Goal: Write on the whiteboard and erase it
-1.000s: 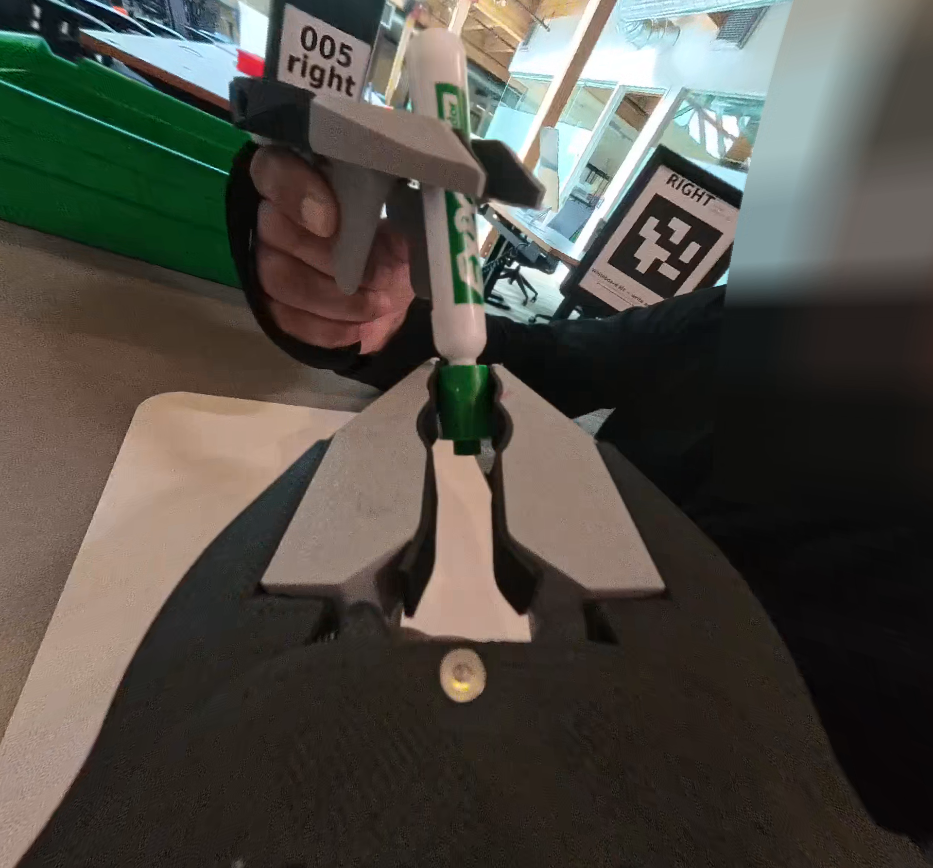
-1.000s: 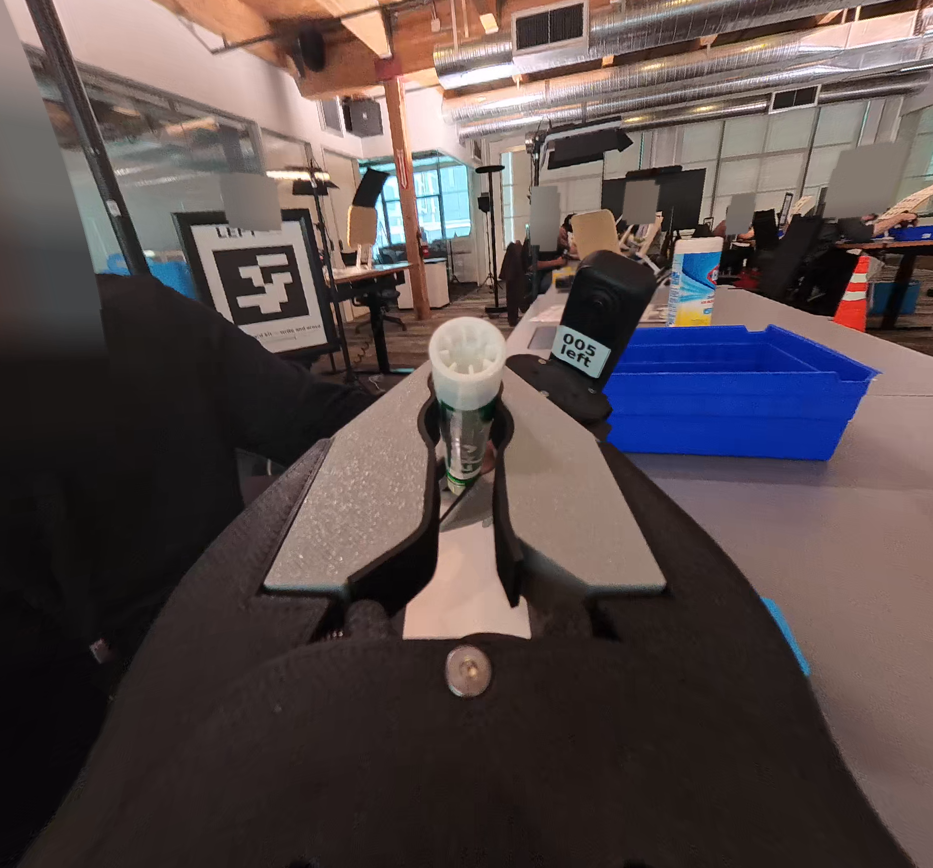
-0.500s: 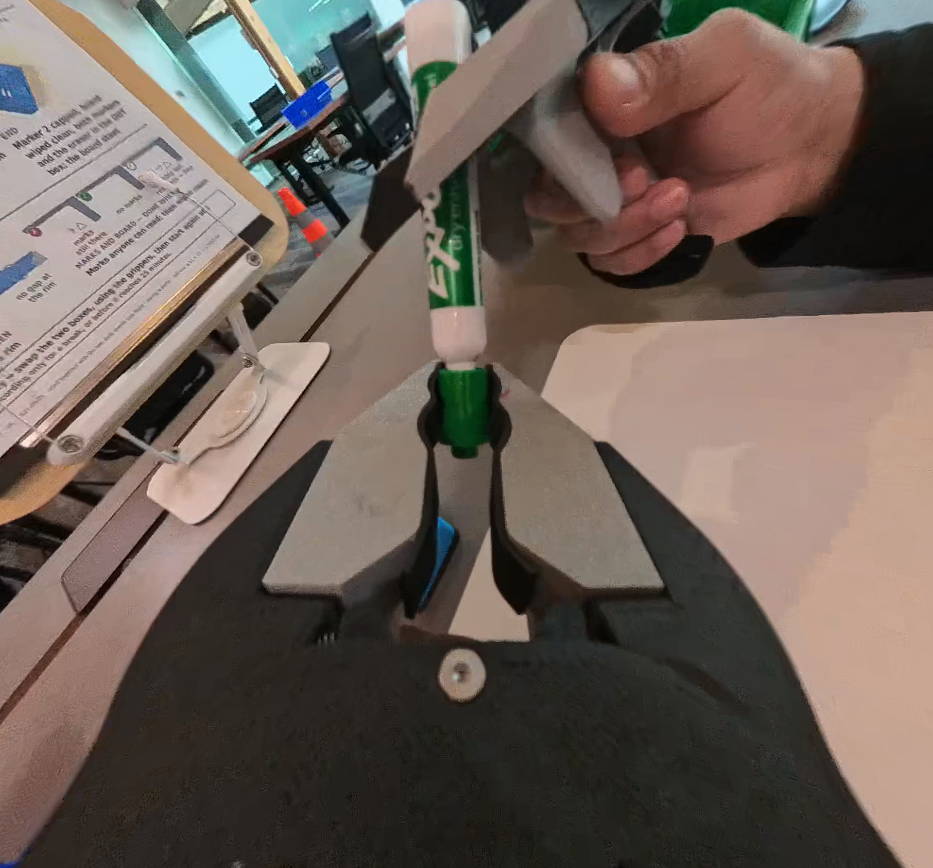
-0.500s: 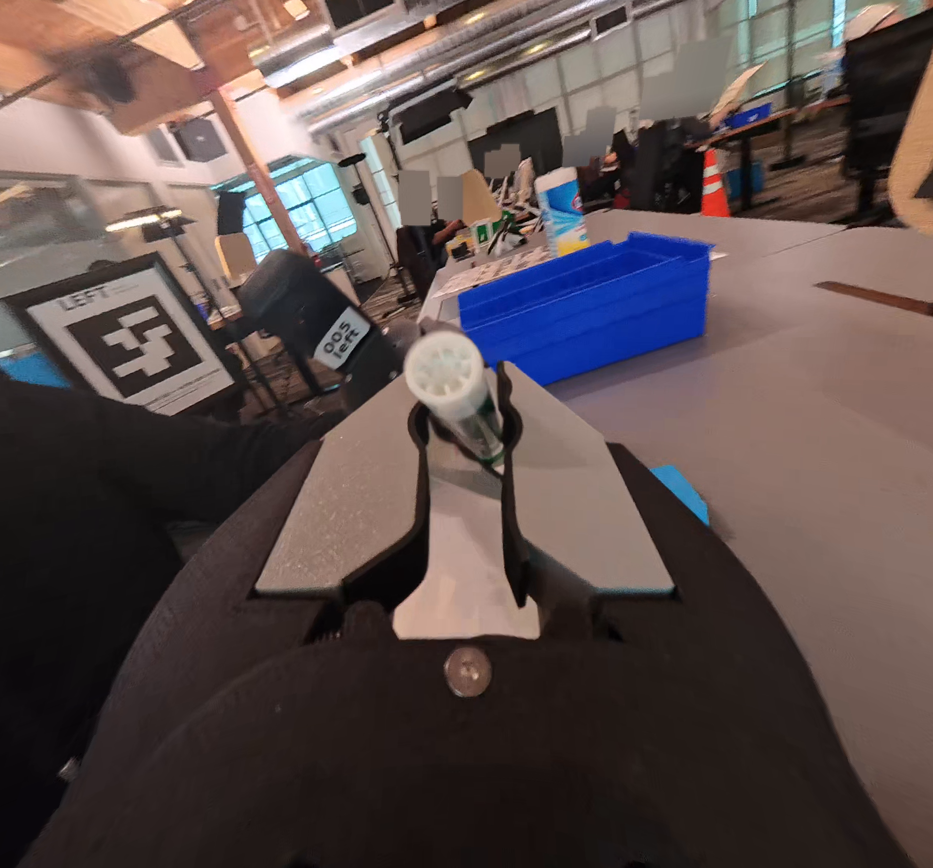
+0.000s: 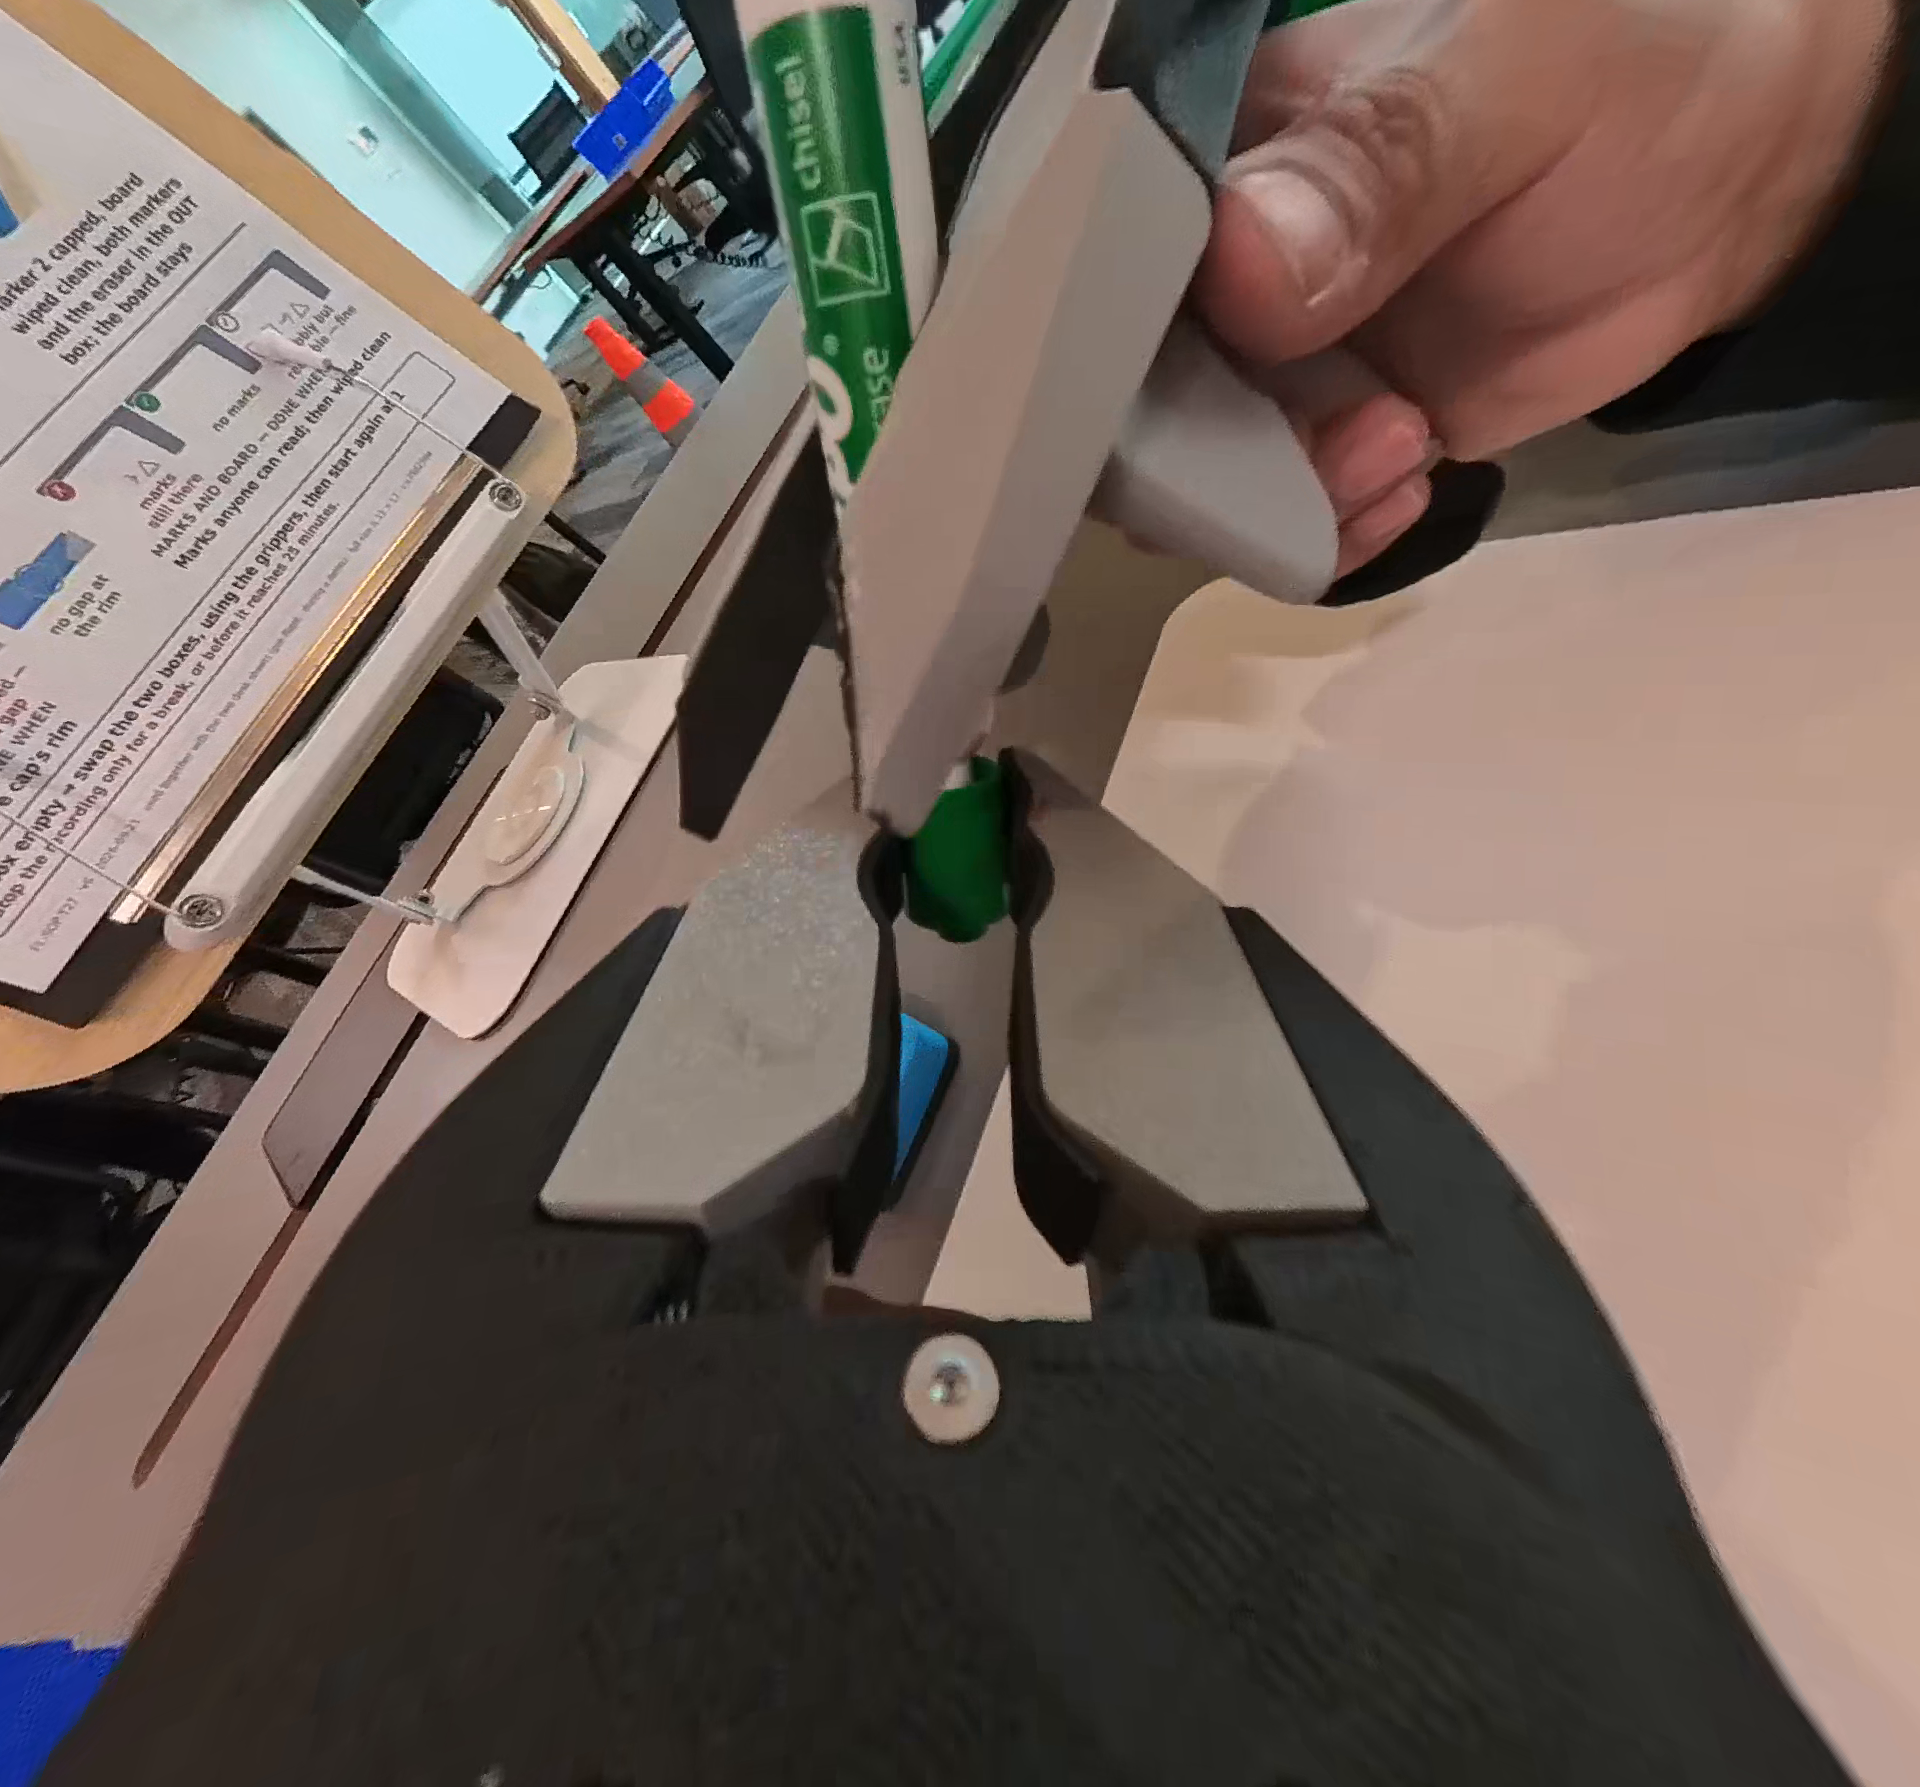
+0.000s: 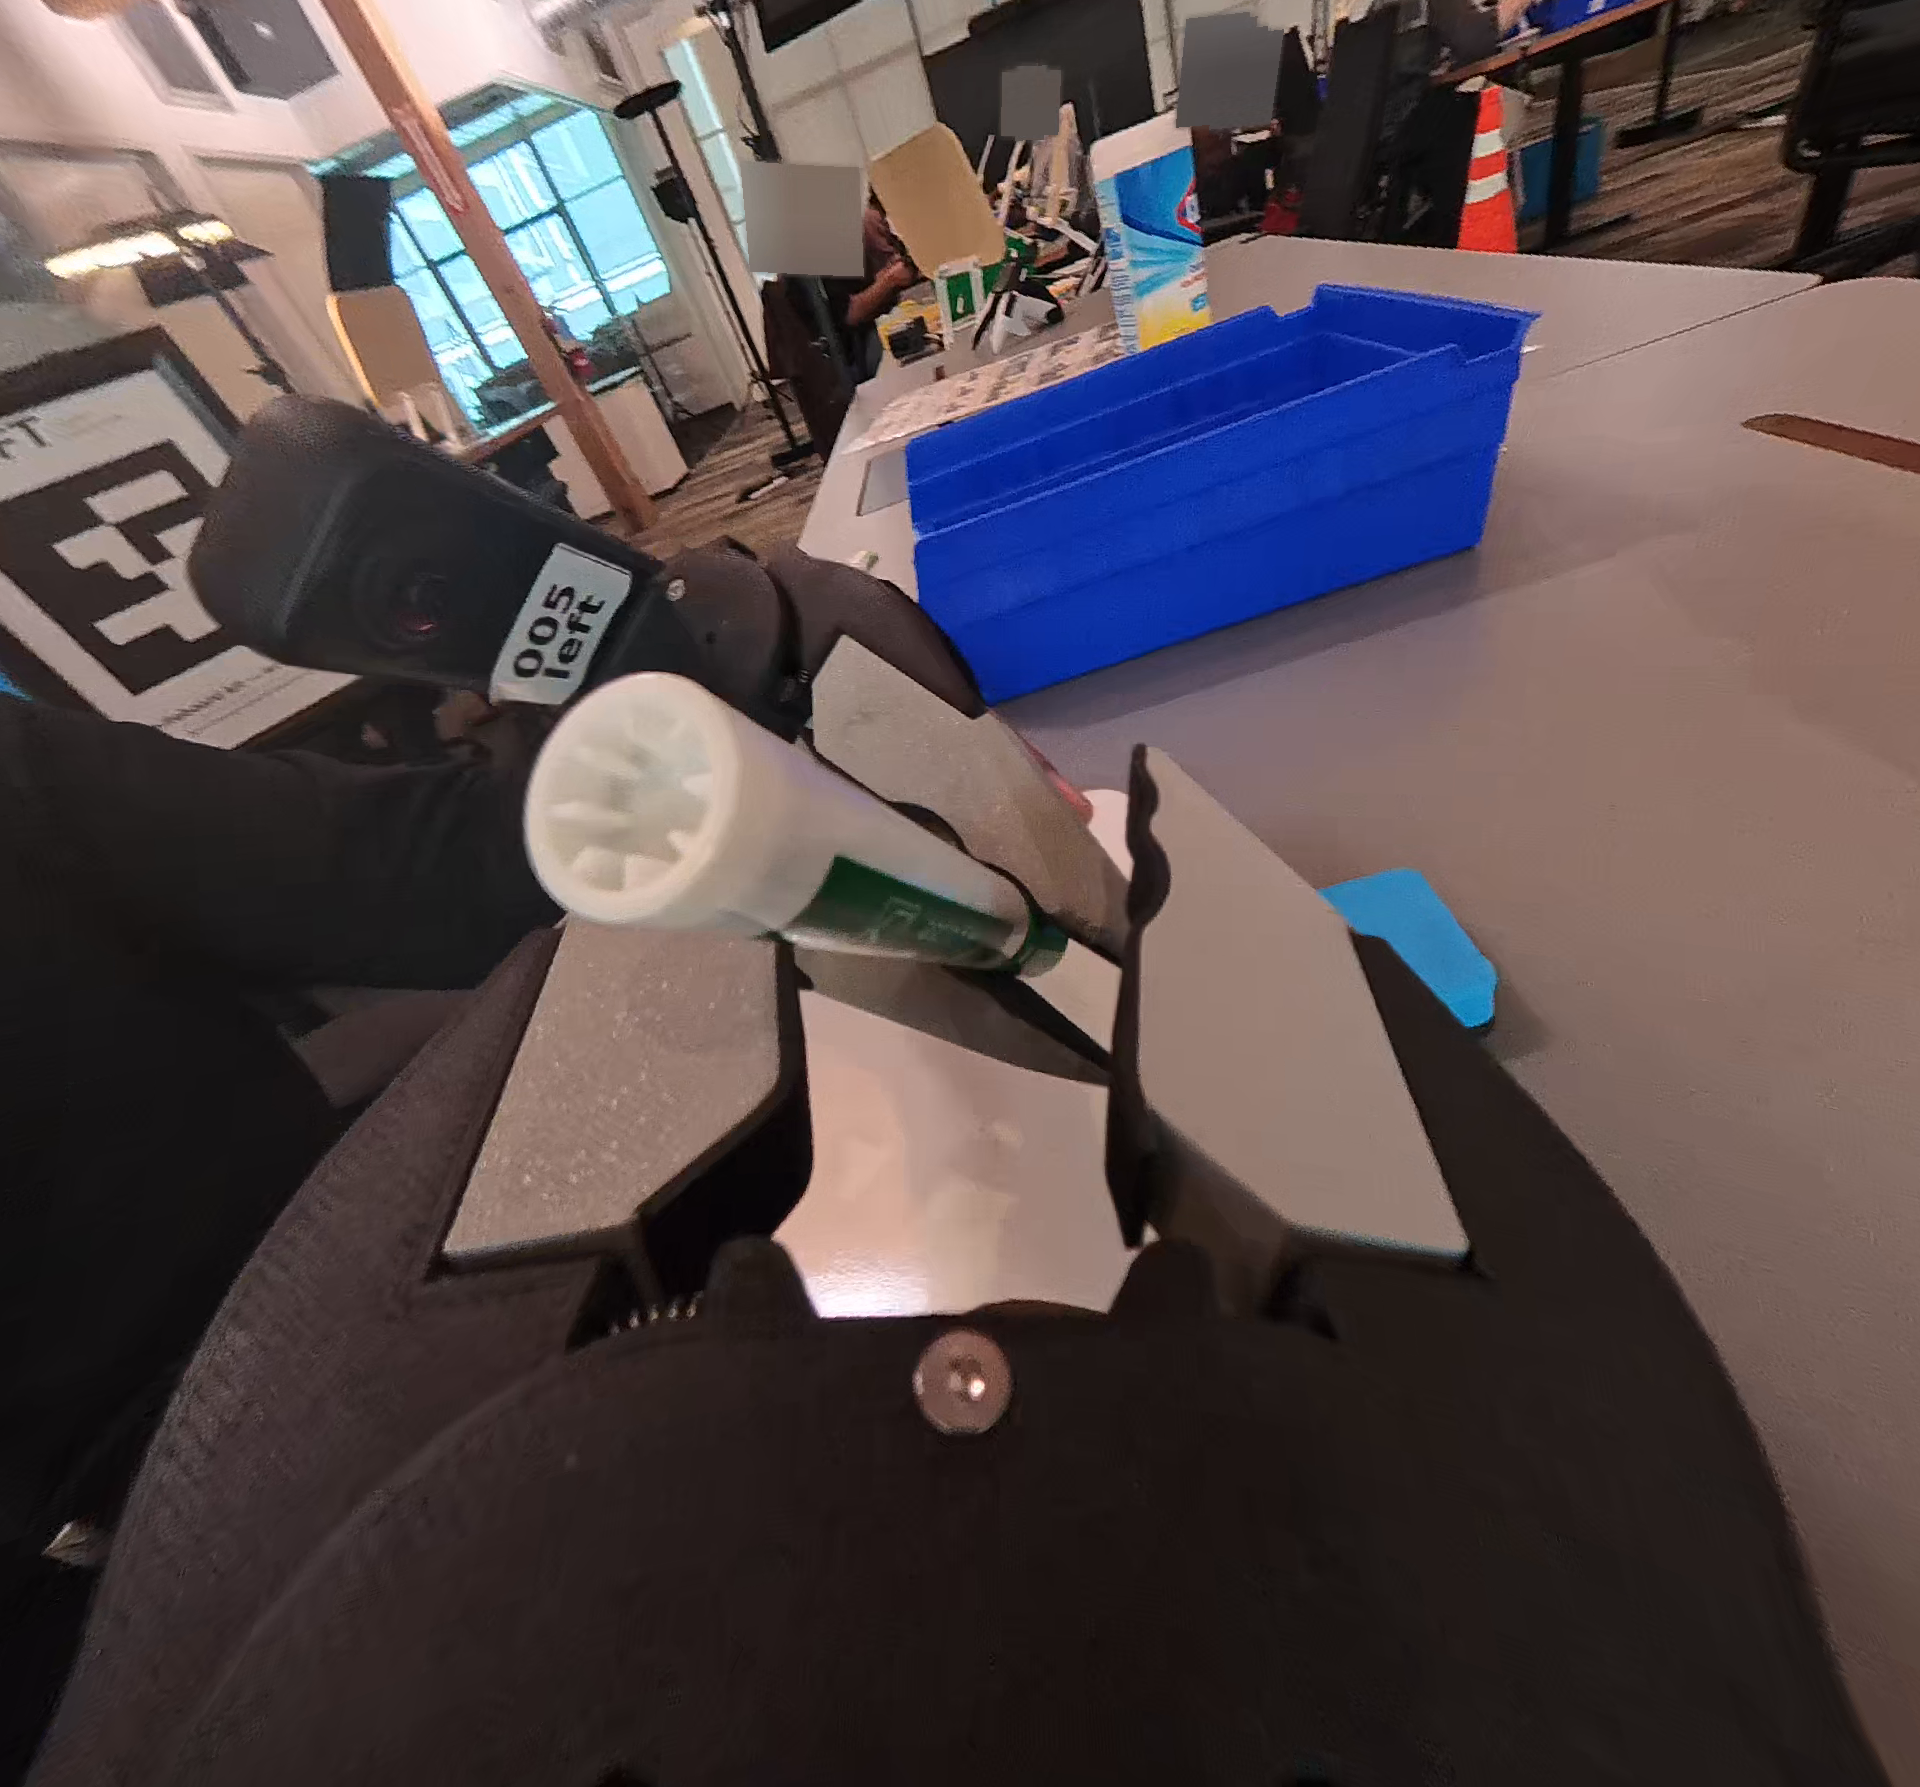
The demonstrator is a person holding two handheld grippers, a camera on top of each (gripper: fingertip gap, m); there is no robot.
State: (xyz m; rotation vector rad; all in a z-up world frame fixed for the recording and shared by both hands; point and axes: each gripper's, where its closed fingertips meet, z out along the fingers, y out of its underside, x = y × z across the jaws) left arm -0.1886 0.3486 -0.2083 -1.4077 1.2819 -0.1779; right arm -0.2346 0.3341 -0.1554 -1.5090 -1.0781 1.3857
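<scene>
The left claw [image 5: 961, 864] grips the green cap [image 5: 956, 870] over the whiteboard [image 5: 1507, 802] on the desk [image 6: 1610, 698]; the right claw [image 6: 956, 916] stands open around the marker [image 6: 748, 854] — it should close on the barrel before pulling straight apart.

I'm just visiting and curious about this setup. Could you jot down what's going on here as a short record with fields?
Left gripper: shut on the marker's green cap
Right gripper: jaws wide apart, marker lying between them, unclamped
Whiteboard: flat on table, no marks visible
Blue eraser: on table beside whiteboard
Blue bin: farther back
</scene>
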